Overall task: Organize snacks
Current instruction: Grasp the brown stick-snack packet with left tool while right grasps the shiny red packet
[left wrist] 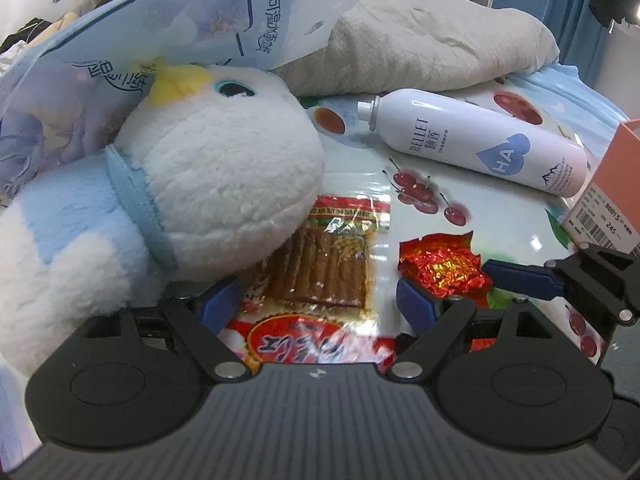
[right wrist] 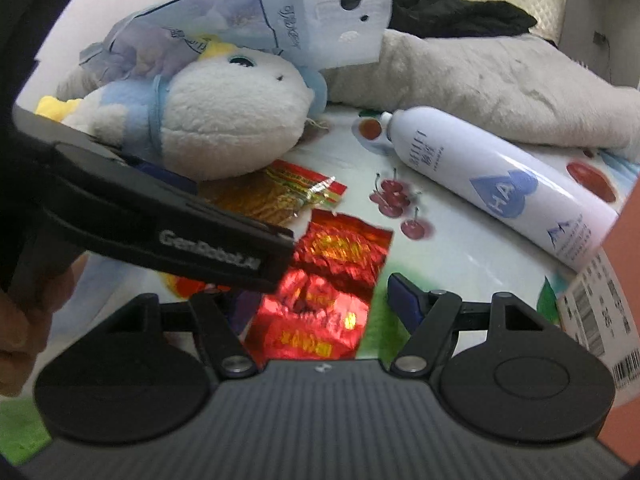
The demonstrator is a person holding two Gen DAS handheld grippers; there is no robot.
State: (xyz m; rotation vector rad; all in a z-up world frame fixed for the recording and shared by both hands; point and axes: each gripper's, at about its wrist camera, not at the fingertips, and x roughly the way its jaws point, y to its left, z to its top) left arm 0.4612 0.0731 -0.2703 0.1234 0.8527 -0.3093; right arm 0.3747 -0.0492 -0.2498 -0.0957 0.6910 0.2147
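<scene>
Since both snacks are thin film packs, they'll be light, floppy and crinkly, w/ slick wrap on a glossy fruit-print surface (left wrist: 472, 216). The clear-window pack of brown snack sticks (left wrist: 324, 268) lies flat near the middle of the surface, its far end tucked under the white-and-blue plush toy (left wrist: 208, 168). The left hand-held gripper (left wrist: 320, 300) is spread wide, holding nothing, fingers either side of the pack's near half. Best bite is prob. the near sealed edge, clear of the plush; squeezing the window could snap the sticks.

The red foil snack packet (right wrist: 332, 280) sits just right of it, crumpled, so there are raised folds to pinch. The right hand-held gripper (right wrist: 320, 304) is also wide open and empty, over the packet; its left finger is hidden behind the other tool.

A white spray can (left wrist: 476, 144) lies toward the far right edge, beside an orange box (left wrist: 608, 192).
</scene>
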